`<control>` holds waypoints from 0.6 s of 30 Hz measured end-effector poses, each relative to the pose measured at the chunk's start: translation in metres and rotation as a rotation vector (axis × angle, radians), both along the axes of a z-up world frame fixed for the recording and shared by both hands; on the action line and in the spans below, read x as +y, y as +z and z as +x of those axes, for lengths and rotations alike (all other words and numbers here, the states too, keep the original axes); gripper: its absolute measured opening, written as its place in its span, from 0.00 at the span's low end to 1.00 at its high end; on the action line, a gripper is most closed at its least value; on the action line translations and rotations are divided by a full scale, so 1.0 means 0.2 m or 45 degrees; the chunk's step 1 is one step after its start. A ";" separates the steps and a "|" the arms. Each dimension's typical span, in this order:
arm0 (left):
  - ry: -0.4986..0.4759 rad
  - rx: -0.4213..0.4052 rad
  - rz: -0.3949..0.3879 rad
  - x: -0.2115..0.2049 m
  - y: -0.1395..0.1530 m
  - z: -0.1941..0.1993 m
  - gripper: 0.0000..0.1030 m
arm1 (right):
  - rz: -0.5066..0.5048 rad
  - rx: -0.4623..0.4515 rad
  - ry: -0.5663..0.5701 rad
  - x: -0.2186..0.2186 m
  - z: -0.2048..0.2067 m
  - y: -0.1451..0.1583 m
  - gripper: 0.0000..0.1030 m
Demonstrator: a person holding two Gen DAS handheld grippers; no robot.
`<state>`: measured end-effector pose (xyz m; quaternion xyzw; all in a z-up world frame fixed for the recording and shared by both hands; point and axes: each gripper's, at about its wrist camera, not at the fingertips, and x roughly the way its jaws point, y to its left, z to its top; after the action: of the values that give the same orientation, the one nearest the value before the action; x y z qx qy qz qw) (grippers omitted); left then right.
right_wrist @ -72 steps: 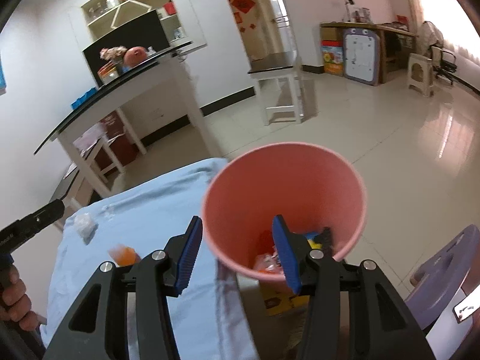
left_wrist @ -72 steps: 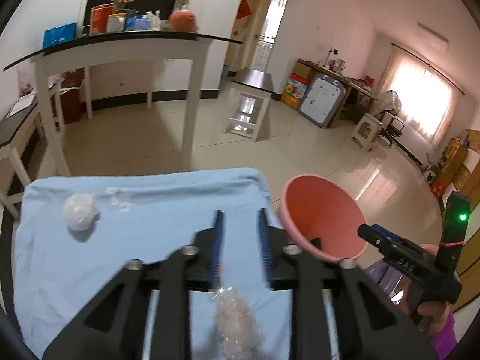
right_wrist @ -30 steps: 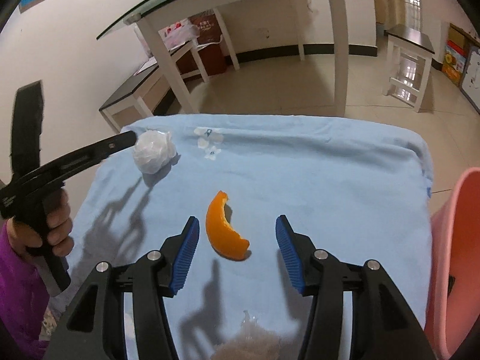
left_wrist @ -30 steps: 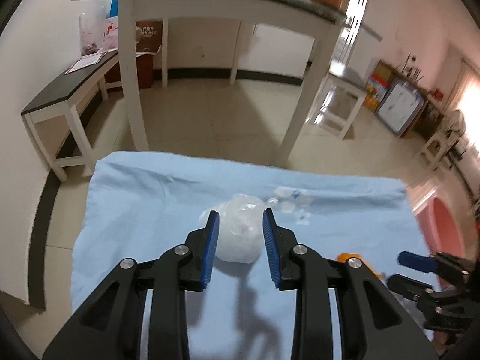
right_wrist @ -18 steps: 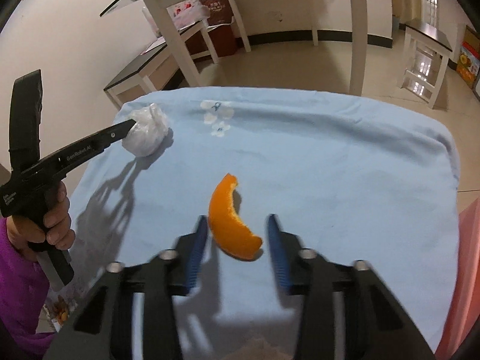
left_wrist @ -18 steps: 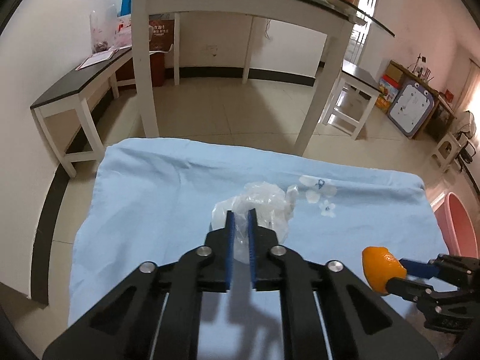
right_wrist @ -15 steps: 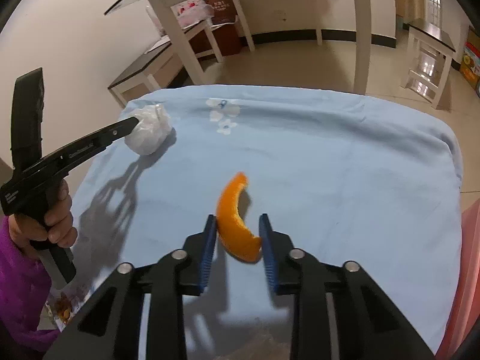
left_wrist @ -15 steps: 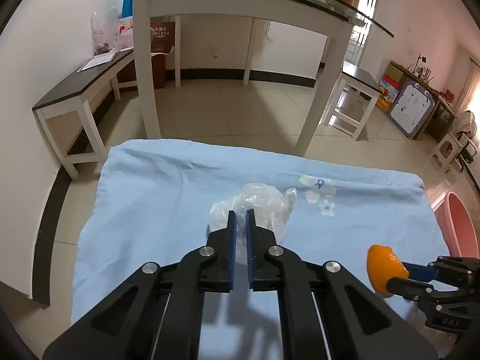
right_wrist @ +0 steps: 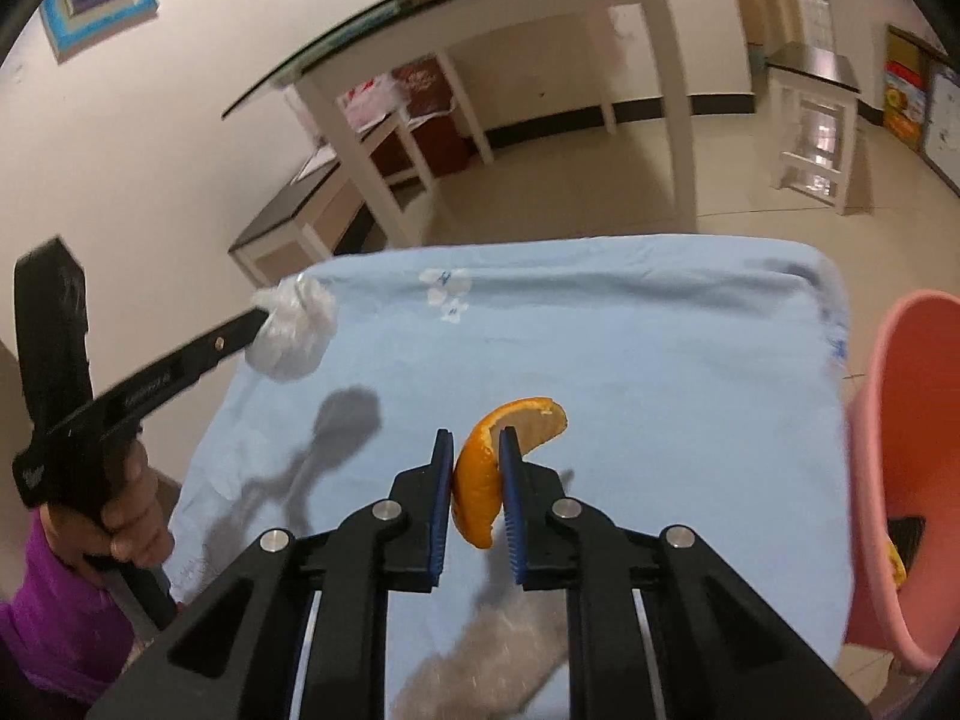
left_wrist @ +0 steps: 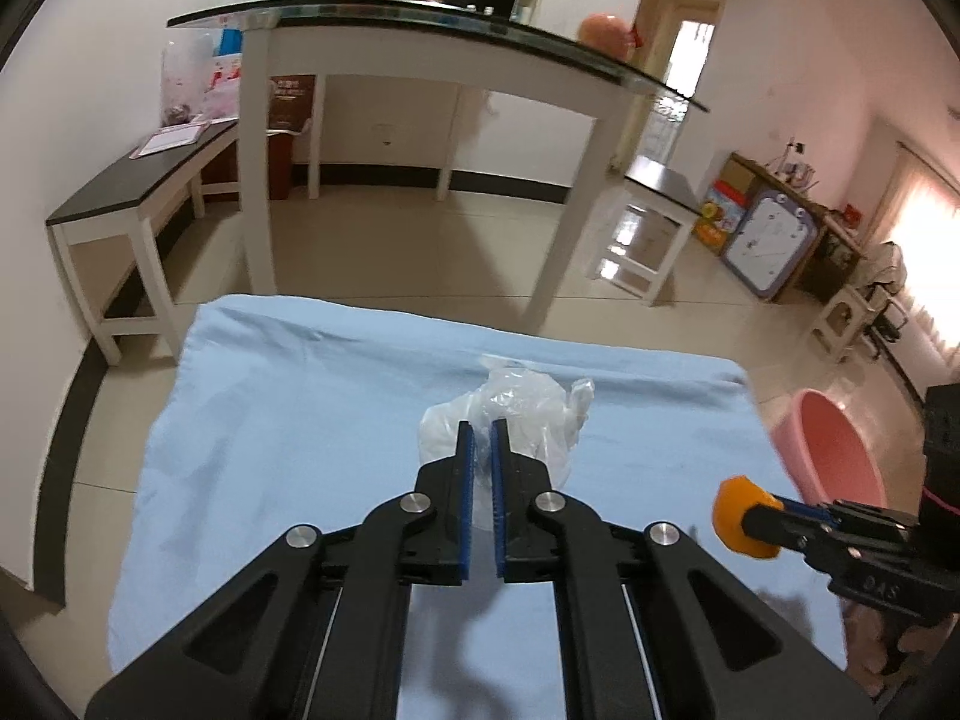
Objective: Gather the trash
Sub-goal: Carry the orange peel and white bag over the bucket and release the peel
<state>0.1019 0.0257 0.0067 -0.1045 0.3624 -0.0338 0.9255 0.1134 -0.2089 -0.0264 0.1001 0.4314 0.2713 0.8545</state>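
Observation:
My left gripper (left_wrist: 480, 427) is shut on a crumpled clear plastic bag (left_wrist: 528, 414) and holds it above the blue cloth (left_wrist: 288, 420). The bag also shows in the right wrist view (right_wrist: 291, 333), lifted off the cloth (right_wrist: 660, 348). My right gripper (right_wrist: 474, 441) is shut on an orange peel (right_wrist: 480, 480), held above the cloth; the peel shows in the left wrist view (left_wrist: 735, 519). The pink trash bucket (right_wrist: 900, 462) stands off the cloth's right edge and shows in the left wrist view (left_wrist: 825, 444).
Small white scraps (right_wrist: 444, 291) lie near the cloth's far edge. A crinkled clear wrapper (right_wrist: 480, 666) lies near the front, under my right gripper. A glass-topped white table (left_wrist: 420, 48), a low bench (left_wrist: 138, 198) and a stool (left_wrist: 648, 234) stand beyond.
Both grippers closed on their items and lifted them: the left raised the plastic bag, the right raised the orange peel off the cloth.

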 end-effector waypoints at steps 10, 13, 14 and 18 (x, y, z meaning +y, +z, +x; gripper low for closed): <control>-0.172 -0.021 -0.042 -0.30 0.10 -0.07 0.04 | -0.017 -0.066 -0.334 -0.45 -0.15 0.11 0.14; -0.223 -0.021 -0.064 -0.42 0.13 -0.07 0.04 | -0.066 -0.082 -0.440 -0.59 -0.18 0.11 0.15; -0.243 -0.025 -0.062 -0.46 0.14 -0.07 0.04 | -0.084 -0.085 -0.473 -0.63 -0.19 0.11 0.15; -0.325 -0.031 -0.042 -0.63 0.16 -0.06 0.04 | -0.106 -0.080 -0.577 -0.79 -0.22 0.09 0.15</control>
<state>0.0906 -0.1006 0.0395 -0.0724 0.3607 -0.1586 0.9162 0.0699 -0.3664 -0.0081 0.1507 0.3820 0.0573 0.9100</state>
